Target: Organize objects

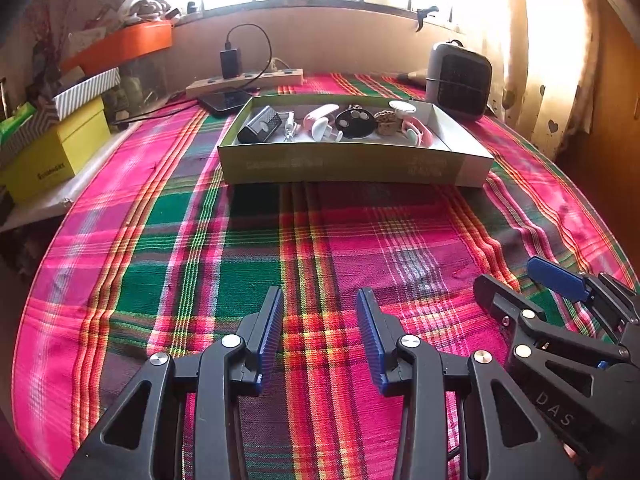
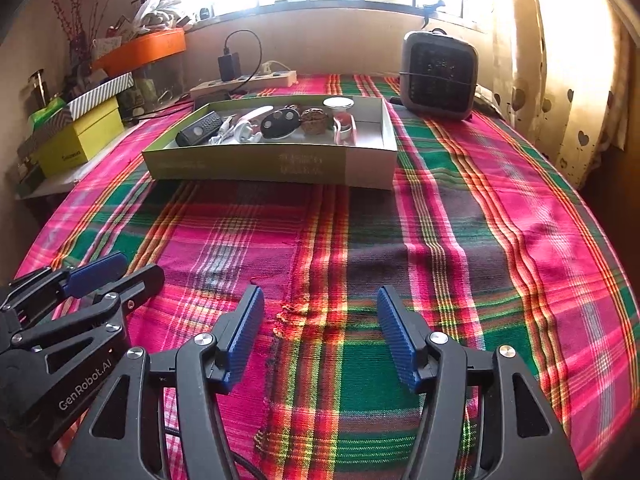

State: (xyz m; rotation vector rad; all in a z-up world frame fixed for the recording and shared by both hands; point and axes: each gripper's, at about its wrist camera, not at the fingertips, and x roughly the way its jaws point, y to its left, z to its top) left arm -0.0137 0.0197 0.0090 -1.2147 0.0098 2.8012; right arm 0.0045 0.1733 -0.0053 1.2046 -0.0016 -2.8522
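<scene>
- Left tongs (image 1: 320, 332): jaws wide apart, nothing between the blue ribbed pads, held low over the plaid cloth (image 1: 320, 240) near its front edge.
- Right tongs (image 2: 320, 332): jaws likewise wide, empty, beside the left pair; each pair shows at the edge of the other's view.
- Worktop is covered by the pink, green and red plaid cloth; a small frayed patch shows in the weave just ahead of the right tongs.
- Shallow green-and-white cardboard tray (image 1: 352, 164) lies on the cloth toward the far side, well apart from both tongs.
- Tray contents, in a row along its back wall, left to right: black speaker-like block (image 1: 260, 124); white cable (image 1: 290, 126) just beside it; pale pink-and-white items (image 1: 322, 120); black oval case with light spots (image 1: 354, 122); brown spotted item (image 1: 386, 122); white round lid (image 1: 402, 108); pink curved piece (image 1: 416, 130) at the right end.
- Items touch or overlap their neighbours; exact identities cannot be told at this size.
- Front half of the tray floor shows bare.
- Behind the tray: grey heater (image 2: 440, 74) at the right, power strip (image 1: 244, 80) with a black charger plugged in, dark phone (image 1: 226, 100) lying by the tray's left rear corner.
- Left of the worktop: yellow box (image 1: 56, 152) with a striped box on top, orange bin (image 1: 120, 46) above.
- Bright window behind, heart-print curtain (image 2: 560, 80) at right.
</scene>
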